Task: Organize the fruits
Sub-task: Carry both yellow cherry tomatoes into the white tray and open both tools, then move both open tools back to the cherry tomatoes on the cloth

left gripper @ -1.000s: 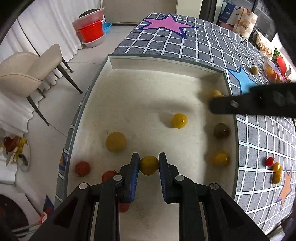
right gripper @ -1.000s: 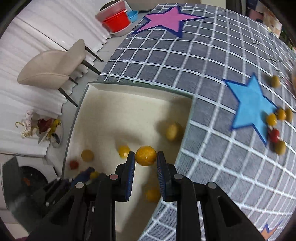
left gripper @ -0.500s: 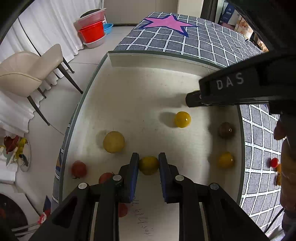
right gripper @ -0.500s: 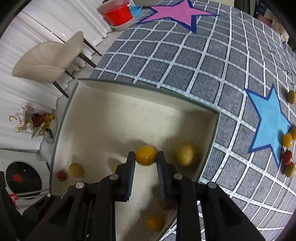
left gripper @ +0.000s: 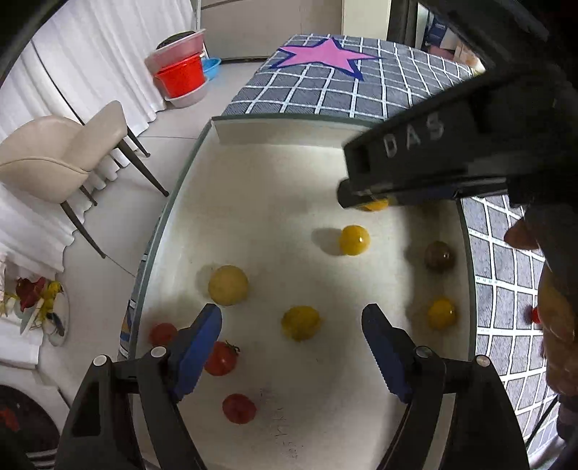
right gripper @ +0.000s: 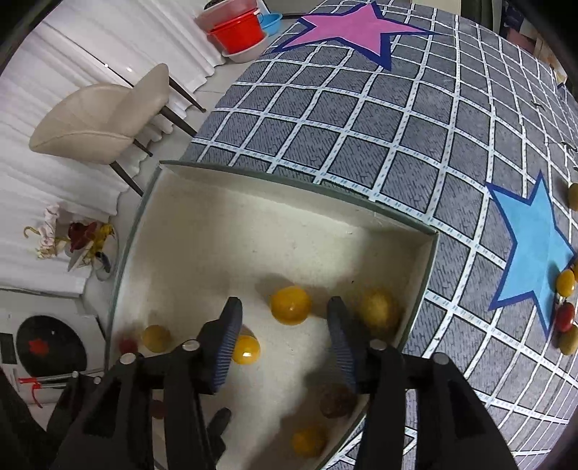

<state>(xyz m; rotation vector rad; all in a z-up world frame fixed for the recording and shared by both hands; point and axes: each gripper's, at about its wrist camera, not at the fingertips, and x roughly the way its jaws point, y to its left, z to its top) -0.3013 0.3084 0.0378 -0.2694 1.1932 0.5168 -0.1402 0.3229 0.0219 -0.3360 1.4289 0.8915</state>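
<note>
A shallow white box (left gripper: 274, 152) with a green rim holds several yellow, red and dark small fruits. My left gripper (left gripper: 292, 325) is open over the box's near part; a yellow fruit (left gripper: 300, 322) lies on the floor between its fingers. My right gripper (right gripper: 285, 314) is open over the box's right part (right gripper: 289, 202), with an orange-yellow fruit (right gripper: 290, 304) lying free between its fingertips. The right gripper's black body (left gripper: 433, 159) crosses the left wrist view, partly hiding that fruit (left gripper: 375, 206). More loose fruits (right gripper: 565, 318) lie on the tablecloth by the blue star.
The grey checked tablecloth (right gripper: 361, 119) has a pink star (right gripper: 354, 29) and a blue star (right gripper: 534, 246). A beige chair (left gripper: 54, 159) and red and pink basins (left gripper: 180, 76) stand on the floor to the left. A hand (left gripper: 556, 318) is at the right edge.
Both grippers were shut on yellow fruits and have now opened. Both fruits lie in the box. The right gripper moved further left over the box.
</note>
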